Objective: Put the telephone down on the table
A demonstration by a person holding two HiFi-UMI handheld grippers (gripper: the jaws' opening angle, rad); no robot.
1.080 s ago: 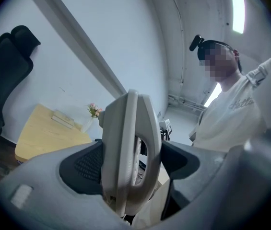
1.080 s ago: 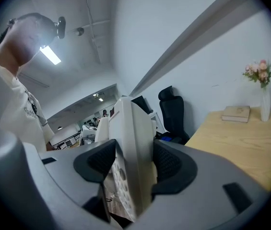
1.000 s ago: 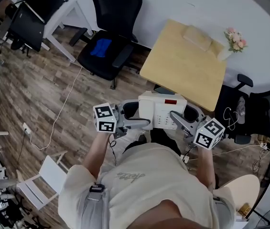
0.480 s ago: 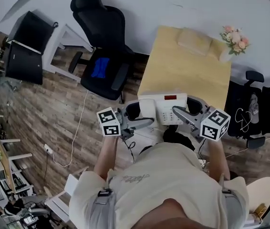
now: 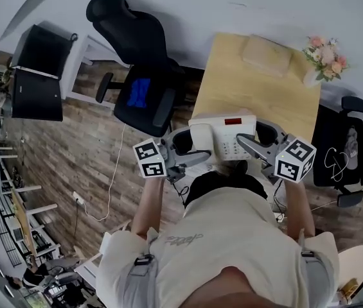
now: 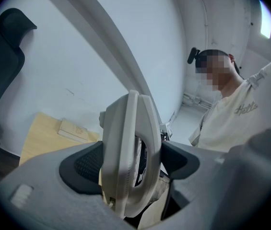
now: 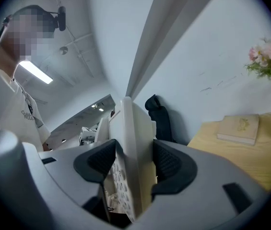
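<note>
The telephone [image 5: 223, 140] isn't down yet. It's a white desk set held roughly level in front of the person's chest, and in the head view it overlaps the near edge of the wooden worktop [image 5: 258, 98]. I can't tell how high above it is.

The left gripper [image 5: 191, 151] is clamped on the handset side and the right gripper [image 5: 248, 145] on the opposite edge. Both gripper views show the pads pressed tight against the white casing.

So I'd say the carrying is mostly done. What's left is getting it fully over the wood, lowering it and letting go.

There's plenty of bare space at the near end. A book [image 5: 266, 55] and some flowers [image 5: 326, 53] sit well apart at the far end by the wall, and a black office chair [image 5: 144, 88] stands off to the left.
</note>
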